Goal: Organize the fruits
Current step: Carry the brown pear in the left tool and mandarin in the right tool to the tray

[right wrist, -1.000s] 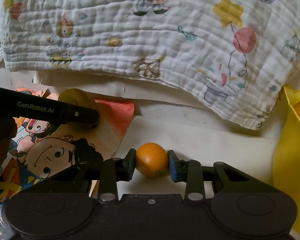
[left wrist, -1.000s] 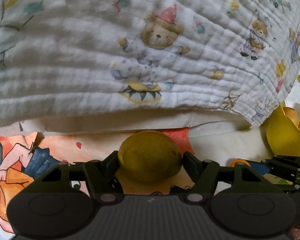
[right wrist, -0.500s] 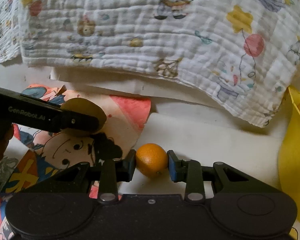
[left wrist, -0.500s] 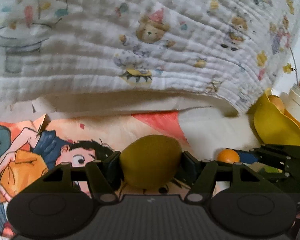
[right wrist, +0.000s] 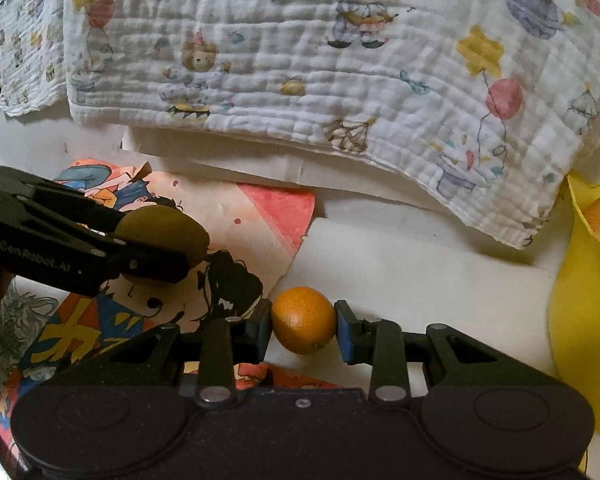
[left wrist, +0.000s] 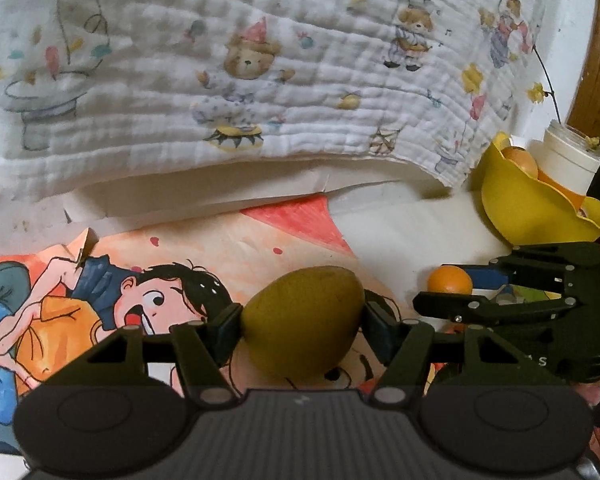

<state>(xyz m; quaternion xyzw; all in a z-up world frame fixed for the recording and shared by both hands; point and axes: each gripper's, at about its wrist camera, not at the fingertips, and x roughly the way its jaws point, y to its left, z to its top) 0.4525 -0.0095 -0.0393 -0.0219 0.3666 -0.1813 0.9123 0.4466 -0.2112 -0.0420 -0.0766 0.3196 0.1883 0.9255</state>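
Observation:
A yellow-green oval fruit sits squeezed between the pads of my left gripper, held above a comic poster. The right wrist view shows the same fruit in the left gripper at the left. My right gripper is shut on a small orange just over the white table surface. In the left wrist view that orange and the right gripper lie to the right. A yellow wavy bowl at the far right holds an orange-coloured fruit.
A white quilted blanket with bear prints hangs over the back edge and fills the upper view. A white jar with twigs stands behind the bowl. The yellow bowl's wall is close on the right gripper's right.
The left gripper has risen and drawn back from the blanket with the fruit, showing more of the poster and the bowl. The right gripper kept its grip on the orange and pulled back slightly.

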